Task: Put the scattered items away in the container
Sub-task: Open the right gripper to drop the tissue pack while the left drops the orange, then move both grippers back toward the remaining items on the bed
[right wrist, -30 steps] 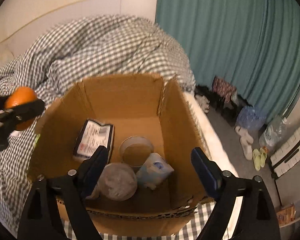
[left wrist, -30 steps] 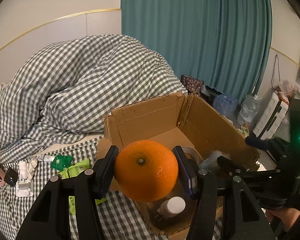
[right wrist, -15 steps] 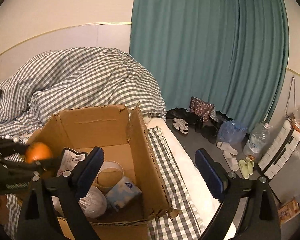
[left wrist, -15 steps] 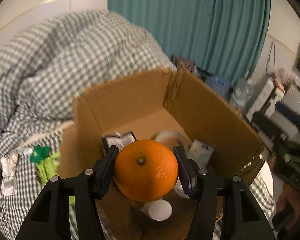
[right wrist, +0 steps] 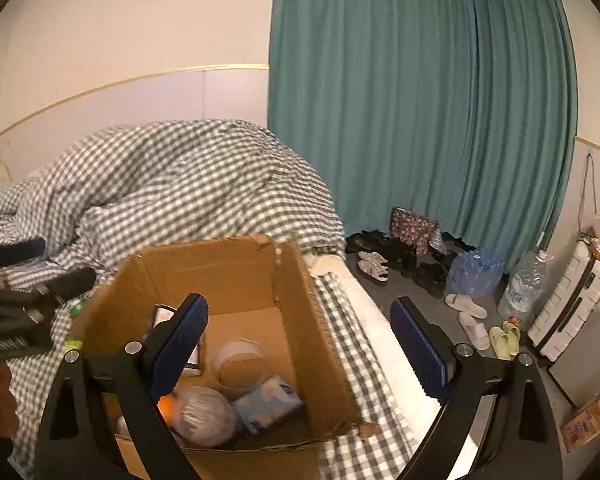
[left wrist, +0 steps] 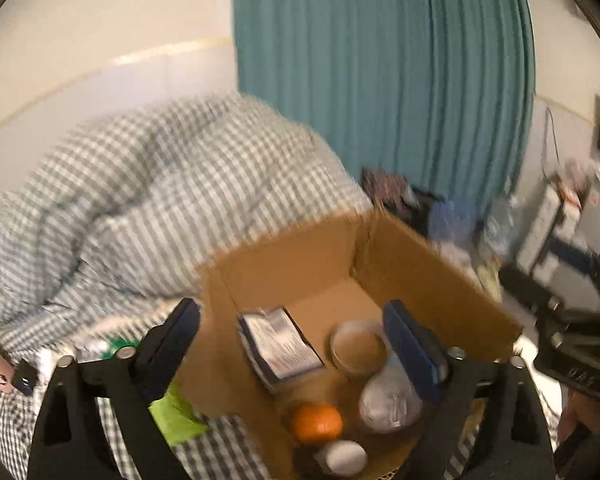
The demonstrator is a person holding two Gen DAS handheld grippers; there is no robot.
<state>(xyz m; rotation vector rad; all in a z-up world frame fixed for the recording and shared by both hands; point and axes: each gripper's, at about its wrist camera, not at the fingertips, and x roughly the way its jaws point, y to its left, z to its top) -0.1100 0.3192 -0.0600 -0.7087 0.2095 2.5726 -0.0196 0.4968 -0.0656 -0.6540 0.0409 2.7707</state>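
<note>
Left wrist view: the left gripper (left wrist: 290,344) has just opened its jaws wide, empty, over the cardboard box (left wrist: 440,280). The orange (left wrist: 317,423) lies inside. The green packet (left wrist: 176,416) on the bed looks light and crinkly; pinch its edge.

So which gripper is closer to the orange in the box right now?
Left. The left gripper, jaws just opened and empty, hangs right over the orange in the cardboard box. The right gripper, open, sits off by the box's right side.

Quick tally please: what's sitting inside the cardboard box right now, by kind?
Inside the box:
Orange: 1
Printed packet: 1
Tape roll: 1
Tissue pack: 1
Grey bagged bundle: 1
White round item: 1
Total: 6
</note>
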